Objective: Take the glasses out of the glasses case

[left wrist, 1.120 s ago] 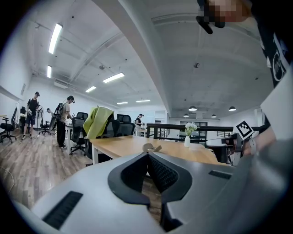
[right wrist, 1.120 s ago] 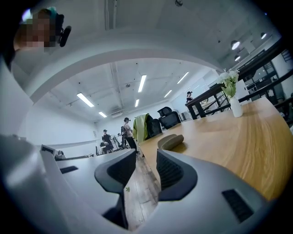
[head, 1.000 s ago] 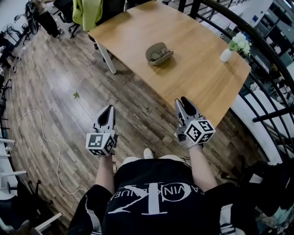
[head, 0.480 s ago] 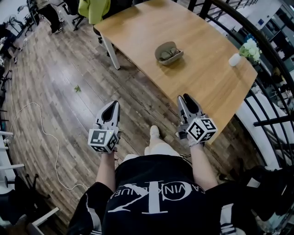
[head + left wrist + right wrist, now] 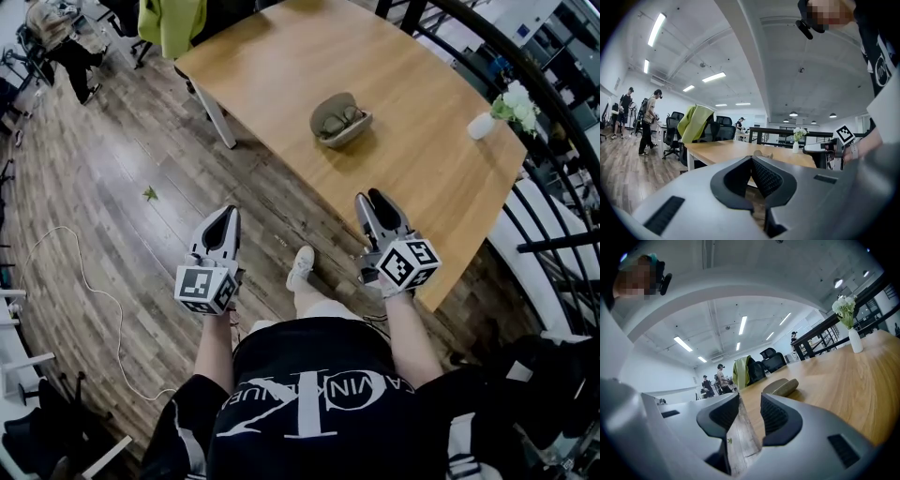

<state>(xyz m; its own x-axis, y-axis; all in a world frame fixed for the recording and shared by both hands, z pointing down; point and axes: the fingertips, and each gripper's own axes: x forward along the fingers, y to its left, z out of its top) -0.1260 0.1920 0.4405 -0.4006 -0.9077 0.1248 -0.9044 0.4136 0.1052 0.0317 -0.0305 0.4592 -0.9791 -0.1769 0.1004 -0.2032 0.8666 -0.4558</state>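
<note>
Resting on smooth wood table (image 5: 422,141), oval glasses case (image 5: 338,118) gapes; left fingers (image 5: 766,177) together, right fingers (image 5: 774,416) parted, empty.

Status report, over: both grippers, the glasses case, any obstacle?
Left gripper shut, empty; right gripper open, empty; both short of the case. Glasses case on table, untouched, lid looks open. Flower vase at far edge, no obstacle.
</note>
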